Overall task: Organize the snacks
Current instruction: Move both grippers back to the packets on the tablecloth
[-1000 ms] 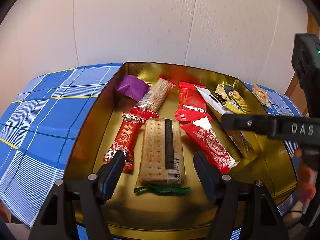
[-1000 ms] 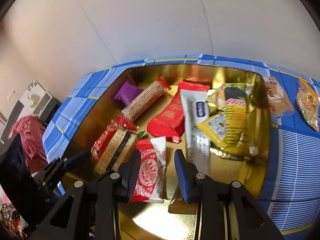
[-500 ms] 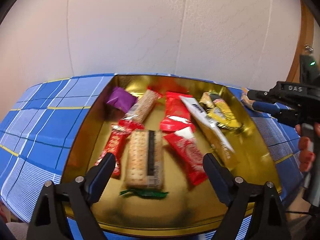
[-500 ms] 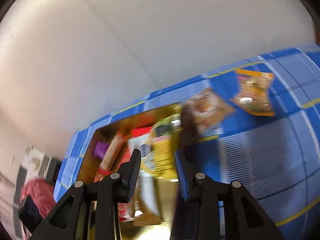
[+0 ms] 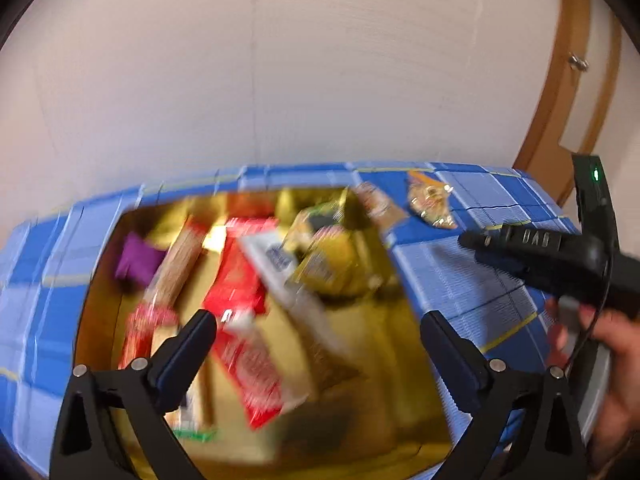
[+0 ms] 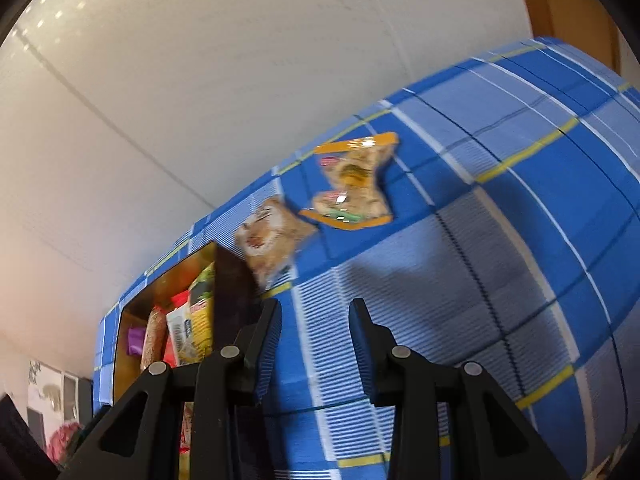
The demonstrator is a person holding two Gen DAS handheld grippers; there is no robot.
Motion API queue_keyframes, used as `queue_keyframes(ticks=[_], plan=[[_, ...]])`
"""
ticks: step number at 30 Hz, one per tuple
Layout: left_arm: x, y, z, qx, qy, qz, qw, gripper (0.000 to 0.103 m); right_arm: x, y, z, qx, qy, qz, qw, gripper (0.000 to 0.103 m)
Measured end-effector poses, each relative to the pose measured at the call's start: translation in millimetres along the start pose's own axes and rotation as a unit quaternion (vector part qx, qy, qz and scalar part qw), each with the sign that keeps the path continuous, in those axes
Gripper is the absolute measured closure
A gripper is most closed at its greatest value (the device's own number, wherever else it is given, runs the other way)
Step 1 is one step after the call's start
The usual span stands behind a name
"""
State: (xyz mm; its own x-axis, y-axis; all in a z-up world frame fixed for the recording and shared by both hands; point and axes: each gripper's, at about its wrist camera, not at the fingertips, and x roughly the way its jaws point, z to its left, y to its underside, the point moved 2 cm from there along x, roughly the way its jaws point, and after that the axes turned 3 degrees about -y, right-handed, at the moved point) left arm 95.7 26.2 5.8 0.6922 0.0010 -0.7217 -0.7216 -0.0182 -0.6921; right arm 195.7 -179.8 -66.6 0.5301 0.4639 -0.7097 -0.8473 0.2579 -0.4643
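Observation:
A gold tin (image 5: 100, 280) on the blue checked cloth holds several snacks: a purple packet (image 5: 136, 260), red packets (image 5: 240, 284), a white bar (image 5: 276, 256) and a yellow bag (image 5: 328, 268). The left wrist view is blurred. My left gripper (image 5: 316, 320) hovers over the tin's near side. Its jaws are opening wide, with nothing between them. Two loose packets lie on the cloth right of the tin, an orange one (image 6: 352, 180) and a tan one (image 6: 272, 240). My right gripper (image 6: 315, 306) hangs over bare cloth short of them, with a narrow gap and nothing in it.
A white wall rises right behind the table. A wooden door frame (image 5: 560, 100) stands at the far right. A hand (image 5: 612, 360) holds the right gripper's black body (image 5: 532, 256) beside the tin. The tin's dark side wall (image 6: 234, 280) is just left of my right fingers.
My left gripper drew back and up from the biscuit pack while its jaws widened. My right gripper swung right, out of the tin and over the cloth near the two loose packets, rolling as it went.

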Motion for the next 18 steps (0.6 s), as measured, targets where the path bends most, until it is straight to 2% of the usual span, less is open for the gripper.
queue_keyframes(ticks=[4,9,11,15,18], plan=[[16,-40,-41,0.066,-0.002,-0.007,0.9978,0.0,-9,-6,-18,0.028,0.004,-0.009,1.0,0.068],[62,-80,-74,0.118,0.007,0.034,0.9924,0.0,-17,-13,-40,0.065,0.006,-0.013,0.998,0.068],[89,-94,-83,0.141,0.003,0.062,0.988,0.0,-19,-17,-50,0.083,0.002,-0.013,0.996,0.068],[135,-113,-83,0.138,-0.009,0.107,0.9846,0.0,-21,-19,-64,0.107,0.0,-0.013,0.994,0.068],[159,-122,-83,0.132,-0.003,0.127,0.9831,0.0,-20,-22,-72,0.122,-0.005,-0.011,0.992,0.068]])
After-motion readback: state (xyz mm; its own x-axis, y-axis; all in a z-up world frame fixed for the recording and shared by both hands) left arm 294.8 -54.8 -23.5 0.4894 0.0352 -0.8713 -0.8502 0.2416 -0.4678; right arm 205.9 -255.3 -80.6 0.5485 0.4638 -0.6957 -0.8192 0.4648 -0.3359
